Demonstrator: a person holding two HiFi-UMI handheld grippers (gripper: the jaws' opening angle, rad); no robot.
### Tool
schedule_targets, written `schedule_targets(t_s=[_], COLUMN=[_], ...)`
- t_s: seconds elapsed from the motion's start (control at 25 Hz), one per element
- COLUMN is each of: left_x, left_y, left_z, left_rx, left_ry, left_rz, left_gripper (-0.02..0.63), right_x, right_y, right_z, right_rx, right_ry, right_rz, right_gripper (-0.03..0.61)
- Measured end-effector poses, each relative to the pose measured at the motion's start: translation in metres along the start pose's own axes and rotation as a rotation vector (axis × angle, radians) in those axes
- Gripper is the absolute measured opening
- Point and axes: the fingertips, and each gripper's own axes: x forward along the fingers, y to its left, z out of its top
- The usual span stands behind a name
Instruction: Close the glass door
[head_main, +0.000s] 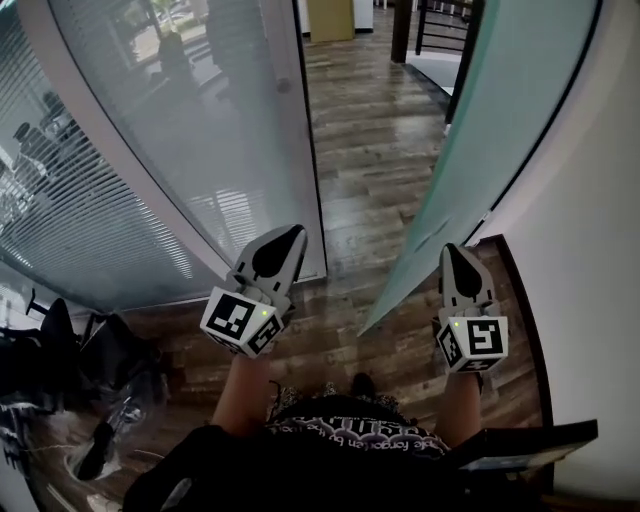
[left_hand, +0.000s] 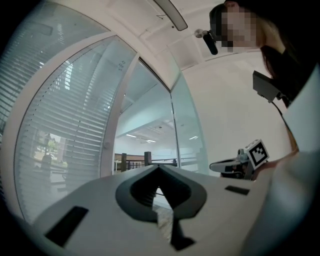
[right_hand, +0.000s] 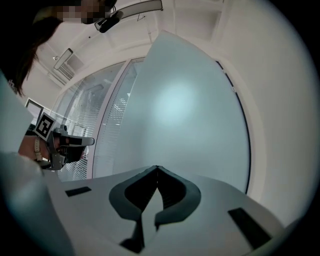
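Note:
The frosted glass door (head_main: 500, 130) stands swung open on the right of the doorway, its free edge slanting down to the floor. My right gripper (head_main: 455, 252) is shut and empty, its tip right at the door's lower face; I cannot tell whether it touches. In the right gripper view the door (right_hand: 185, 115) fills the picture just ahead of the closed right gripper (right_hand: 157, 168). My left gripper (head_main: 290, 236) is shut and empty, pointing into the doorway beside the fixed glass panel (head_main: 200, 150). In the left gripper view the left gripper (left_hand: 159, 167) has its tips meeting, with the door (left_hand: 189, 135) to its right.
A white wall (head_main: 590, 280) with a dark floor strip runs behind the door on the right. Wooden flooring (head_main: 370, 130) leads through the doorway to a black railing (head_main: 440, 30). Blinds hang behind the left glass. Dark bags and chair parts (head_main: 70, 360) lie at lower left.

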Motion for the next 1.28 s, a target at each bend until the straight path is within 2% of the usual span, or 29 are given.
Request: schedule_targets(t_s=[0.2, 0.28, 0.4, 0.56, 0.8, 0.96, 1.28], left_x=[0.002, 0.002, 0.004, 0.007, -0.003, -0.011, -0.022], left_y=[0.008, 0.011, 0.01, 0.003, 0.009, 0.018, 0.023], left_z=[-0.001, -0.001, 0.001, 0.004, 0.0, 0.001, 0.003], left_rx=[0.027, 0.033, 0.021, 0.002, 0.017, 0.027, 0.043], left_ry=[0.008, 0.005, 0.0, -0.007, 0.015, 0.016, 0.014], left_rz=[0.074, 0.103, 0.137, 0.155, 0.225, 0.269, 0.331], left_gripper=[0.002, 0.002, 0.002, 0.002, 0.002, 0.002, 0.002], right_x=[0.022, 0.028, 0.035, 0.047, 0.063, 0.071, 0.095], right_y=[-0.001, 0.001, -0.001, 0.002, 0.001, 0.005, 0.013], right_z=[-0.016, -0.026, -0.039, -0.05, -0.054, -0.054, -0.055], right_rx=[0.001, 0.001, 0.006, 0.039, 0.079, 0.072, 0.08], right_ry=[0.057, 0.097, 0.143, 0.189, 0.202, 0.22, 0.212], right_rz=[0.156, 0.219, 0.266, 0.33, 0.355, 0.391, 0.394], right_gripper=[0.006, 0.046, 0.111, 0.117, 0.118, 0.118, 0.118])
